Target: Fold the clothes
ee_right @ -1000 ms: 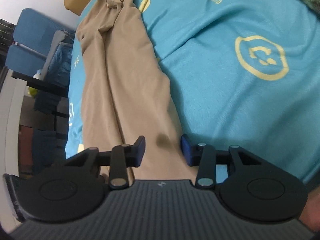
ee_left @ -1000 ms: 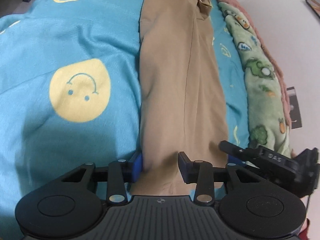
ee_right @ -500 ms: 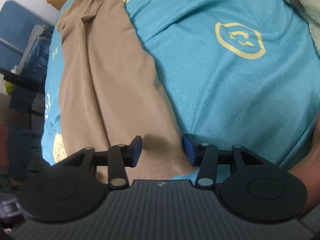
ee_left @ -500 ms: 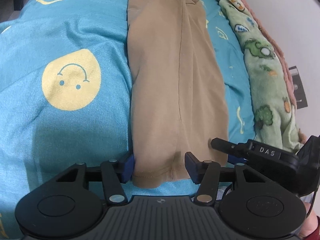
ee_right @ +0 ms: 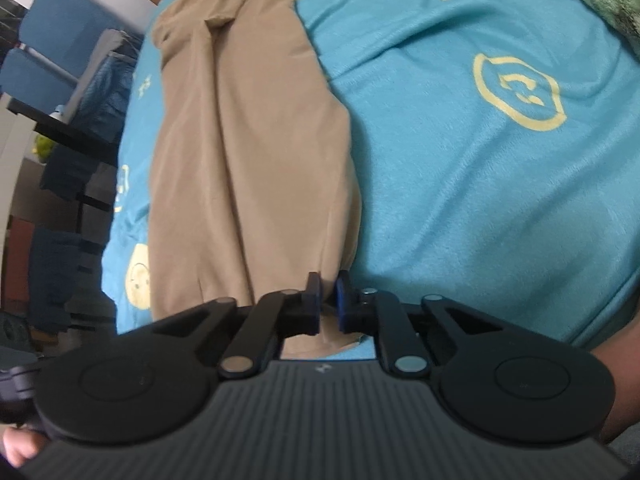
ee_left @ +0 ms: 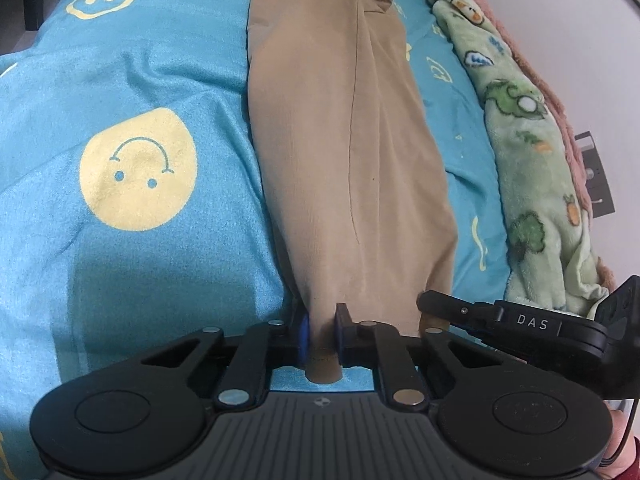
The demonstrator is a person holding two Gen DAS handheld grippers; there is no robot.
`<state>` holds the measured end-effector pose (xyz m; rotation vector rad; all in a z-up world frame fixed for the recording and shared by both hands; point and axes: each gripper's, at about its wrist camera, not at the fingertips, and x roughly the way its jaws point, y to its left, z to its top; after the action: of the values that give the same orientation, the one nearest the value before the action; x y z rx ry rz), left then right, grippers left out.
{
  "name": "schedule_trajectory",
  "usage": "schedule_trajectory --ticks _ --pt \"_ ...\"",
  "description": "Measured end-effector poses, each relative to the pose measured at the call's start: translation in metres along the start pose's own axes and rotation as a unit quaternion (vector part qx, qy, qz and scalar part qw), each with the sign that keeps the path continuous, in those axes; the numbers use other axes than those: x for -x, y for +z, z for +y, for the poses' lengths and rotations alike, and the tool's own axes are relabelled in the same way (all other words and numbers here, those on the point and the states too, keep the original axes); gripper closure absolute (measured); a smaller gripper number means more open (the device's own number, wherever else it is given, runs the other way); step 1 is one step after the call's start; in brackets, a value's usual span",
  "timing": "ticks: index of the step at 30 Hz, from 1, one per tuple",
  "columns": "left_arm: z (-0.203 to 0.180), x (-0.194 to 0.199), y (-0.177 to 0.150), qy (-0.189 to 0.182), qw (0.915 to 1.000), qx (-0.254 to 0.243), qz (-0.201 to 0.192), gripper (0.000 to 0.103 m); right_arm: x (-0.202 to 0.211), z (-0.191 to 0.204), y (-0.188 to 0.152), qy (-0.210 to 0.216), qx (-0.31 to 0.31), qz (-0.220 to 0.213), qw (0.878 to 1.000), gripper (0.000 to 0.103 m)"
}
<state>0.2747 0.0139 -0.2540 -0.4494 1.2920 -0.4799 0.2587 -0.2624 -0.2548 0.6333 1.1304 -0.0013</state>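
Note:
Tan trousers (ee_left: 352, 140), folded lengthwise, stretch away from me across a blue bedspread (ee_left: 140, 60) with yellow smiley faces. My left gripper (ee_left: 320, 332) pinches the near hem at its left side, its jaws closing with fabric bunched between the pads. In the same view my right gripper (ee_left: 434, 312) reaches the hem's right corner. In the right wrist view the trousers (ee_right: 240, 140) run up and to the left, and the right gripper (ee_right: 328, 300) has its jaws closing tight on the hem's right corner.
A green patterned blanket (ee_left: 532, 168) lies along the bed's right side against a white wall with a socket (ee_left: 596, 184). Blue chairs (ee_right: 52, 40) and dark furniture stand beyond the bed's far side. A hand (ee_right: 16, 448) shows at the lower left.
Both grippers stood open around the trouser hem before; now both have closed onto it and the fabric bunches up between the pads. Neither hand has travelled much.

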Motion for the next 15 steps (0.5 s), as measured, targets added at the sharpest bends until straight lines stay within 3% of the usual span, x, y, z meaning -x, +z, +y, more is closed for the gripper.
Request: schedule_trajectory --ticks 6,15 --pt "0.01 0.028 0.005 -0.043 0.9973 0.034 -0.048 0.094 0.017 0.005 0.0 0.04 -0.002 -0.057 0.998 0.097" --pt "-0.024 0.098 0.016 -0.068 0.9864 0.012 -0.149 0.095 0.072 0.011 0.021 0.111 -0.014 -0.127 0.986 0.098"
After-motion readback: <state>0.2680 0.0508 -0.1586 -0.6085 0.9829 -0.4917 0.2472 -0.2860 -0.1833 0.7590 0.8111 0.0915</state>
